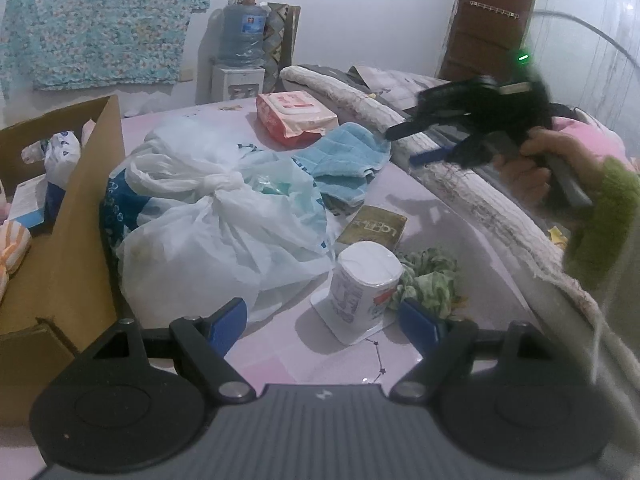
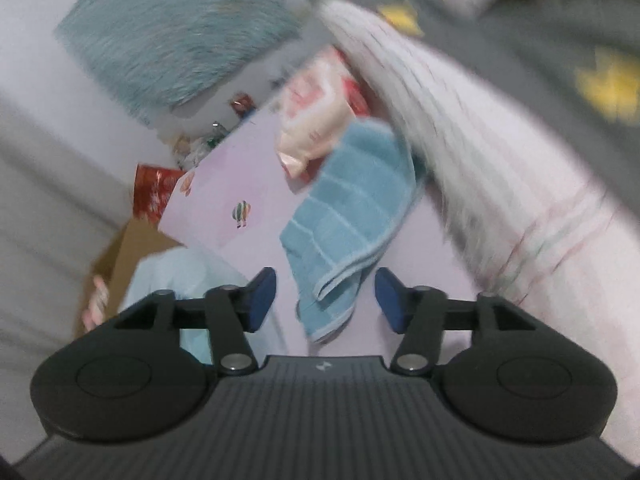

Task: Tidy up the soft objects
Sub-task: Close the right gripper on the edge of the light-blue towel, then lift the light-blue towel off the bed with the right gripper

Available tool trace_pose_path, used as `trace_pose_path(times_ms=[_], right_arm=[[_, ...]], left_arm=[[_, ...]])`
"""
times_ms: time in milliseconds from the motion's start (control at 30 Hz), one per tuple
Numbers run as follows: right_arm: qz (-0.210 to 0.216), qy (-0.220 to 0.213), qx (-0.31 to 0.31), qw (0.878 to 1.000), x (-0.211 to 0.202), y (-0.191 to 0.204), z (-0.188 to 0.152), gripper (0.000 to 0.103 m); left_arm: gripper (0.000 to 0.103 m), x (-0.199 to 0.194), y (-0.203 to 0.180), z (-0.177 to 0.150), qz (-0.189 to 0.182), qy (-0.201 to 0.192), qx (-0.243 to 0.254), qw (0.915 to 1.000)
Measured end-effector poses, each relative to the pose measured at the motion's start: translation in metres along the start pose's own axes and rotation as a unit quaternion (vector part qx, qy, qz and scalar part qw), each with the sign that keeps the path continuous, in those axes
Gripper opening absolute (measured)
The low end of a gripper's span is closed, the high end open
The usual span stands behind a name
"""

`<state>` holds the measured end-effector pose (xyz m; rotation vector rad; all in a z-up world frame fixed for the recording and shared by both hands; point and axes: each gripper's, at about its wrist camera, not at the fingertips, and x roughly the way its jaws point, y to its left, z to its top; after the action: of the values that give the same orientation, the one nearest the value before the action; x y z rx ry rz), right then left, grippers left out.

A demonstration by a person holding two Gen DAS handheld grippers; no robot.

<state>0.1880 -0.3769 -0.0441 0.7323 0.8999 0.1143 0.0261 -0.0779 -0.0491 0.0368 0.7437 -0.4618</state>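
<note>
The right gripper is partly open with nothing held; the soft blue cloth towel ahead is blurry. The left gripper is wide open and empty.

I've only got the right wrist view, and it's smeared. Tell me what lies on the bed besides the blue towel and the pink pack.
Observer: In the left wrist view, a big white plastic bag, knotted at the top, lies left of the towel.
Operator: Give me the small stuff nearer the left tool.
Observer: A wrapped paper roll stands upright. A green cloth bunch is beside it and a flat gold box is behind it.
Operator: Now say where things could go.
Observer: An open cardboard box sits at the far left and already holds a few items.
</note>
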Motion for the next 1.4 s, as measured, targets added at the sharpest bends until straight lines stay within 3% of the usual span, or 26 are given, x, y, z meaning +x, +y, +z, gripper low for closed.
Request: trace_pose_path(times_ms=[100, 300, 367, 433, 567, 733, 933, 1200, 1333, 1400], right_arm=[[0.000, 0.022, 0.089, 0.996, 0.031, -0.016, 0.006, 0.056], [-0.011, -0.007, 0.145, 0.989, 0.062, -0.016, 0.012, 0.052], [-0.021, -0.014, 0.150, 0.988, 0.067, -0.017, 0.011, 0.029], [-0.022, -0.017, 0.164, 0.986, 0.072, -0.023, 0.010, 0.013], [-0.015, -0.045, 0.153, 0.987, 0.064, -0.021, 0.002, 0.002], [0.014, -0.074, 0.145, 0.987, 0.040, -0.013, 0.000, 0.001], [0.011, -0.080, 0.111, 0.990, 0.014, 0.006, -0.008, 0.001], [0.005, -0.125, 0.096, 0.988, -0.066, -0.009, -0.031, 0.002], [0.008, -0.066, 0.102, 0.993, -0.067, -0.014, -0.038, 0.012], [-0.002, -0.035, 0.103, 0.994, -0.050, -0.009, -0.039, 0.034]], left_arm=[[0.085, -0.001, 0.004, -0.002, 0.001, -0.001, -0.007, 1.0000], [0.084, -0.001, 0.009, -0.004, -0.008, 0.000, -0.017, 0.9998], [0.084, -0.001, 0.011, -0.004, -0.010, -0.003, -0.021, 0.9997], [0.084, -0.002, 0.012, -0.004, -0.013, -0.006, -0.024, 0.9996], [0.084, -0.004, 0.015, -0.006, -0.014, -0.010, -0.029, 0.9994], [0.084, -0.008, 0.018, -0.007, -0.011, -0.013, -0.036, 0.9992], [0.084, -0.013, 0.016, -0.008, -0.014, -0.019, -0.037, 0.9991], [0.084, -0.015, 0.018, -0.008, -0.024, -0.022, -0.033, 0.9989], [0.084, -0.009, 0.016, -0.007, -0.031, -0.018, -0.033, 0.9988], [0.084, -0.008, 0.014, -0.008, -0.035, -0.016, -0.031, 0.9988]])
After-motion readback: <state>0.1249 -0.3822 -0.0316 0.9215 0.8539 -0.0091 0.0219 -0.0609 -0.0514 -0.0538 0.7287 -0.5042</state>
